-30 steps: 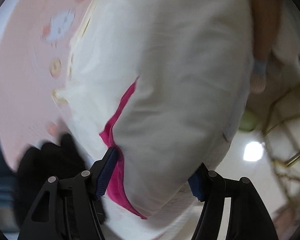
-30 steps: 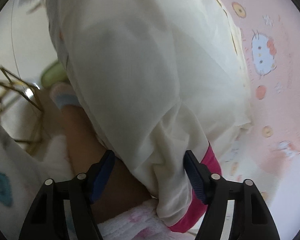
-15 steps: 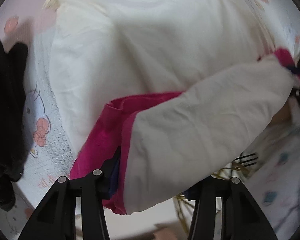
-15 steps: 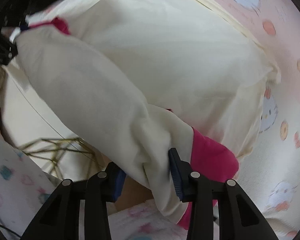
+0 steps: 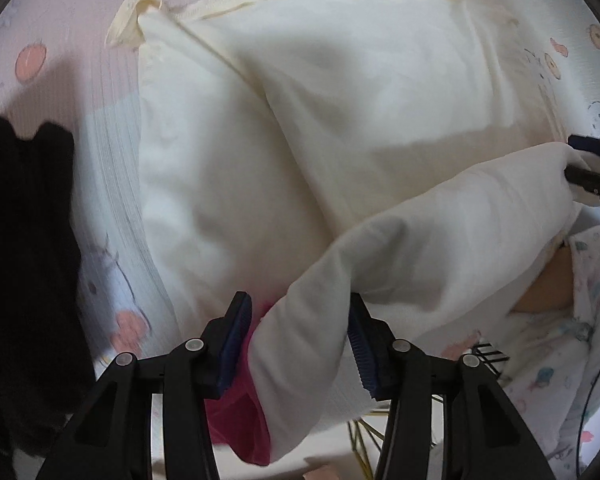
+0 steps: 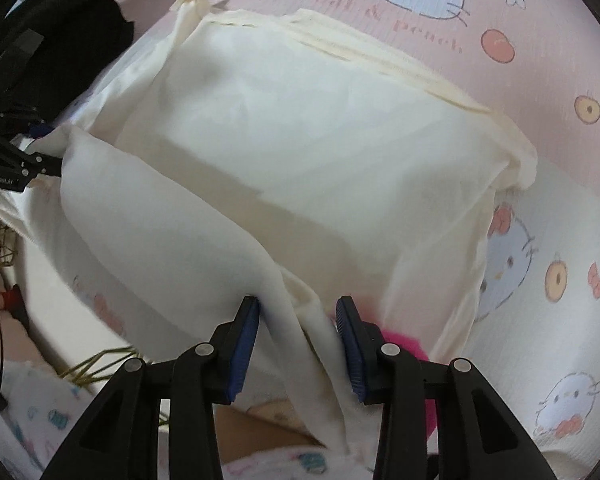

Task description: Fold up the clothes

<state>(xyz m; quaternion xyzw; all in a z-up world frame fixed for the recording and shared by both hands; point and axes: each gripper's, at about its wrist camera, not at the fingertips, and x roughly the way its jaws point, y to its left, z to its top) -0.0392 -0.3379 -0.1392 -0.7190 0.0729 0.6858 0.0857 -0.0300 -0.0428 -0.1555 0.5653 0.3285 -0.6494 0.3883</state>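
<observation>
Holding the cream garment (image 5: 340,128) between my 2 claws, left gripper (image 5: 296,344) and right gripper (image 6: 296,344) each clamped on its near fold (soft, limp); I grip edges.

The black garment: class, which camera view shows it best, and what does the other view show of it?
The left wrist view is best: the black garment fills the left edge, lying on the pink cartoon-print sheet beside the cream garment. The right wrist view shows only a small dark bunch in its upper left corner.
</observation>
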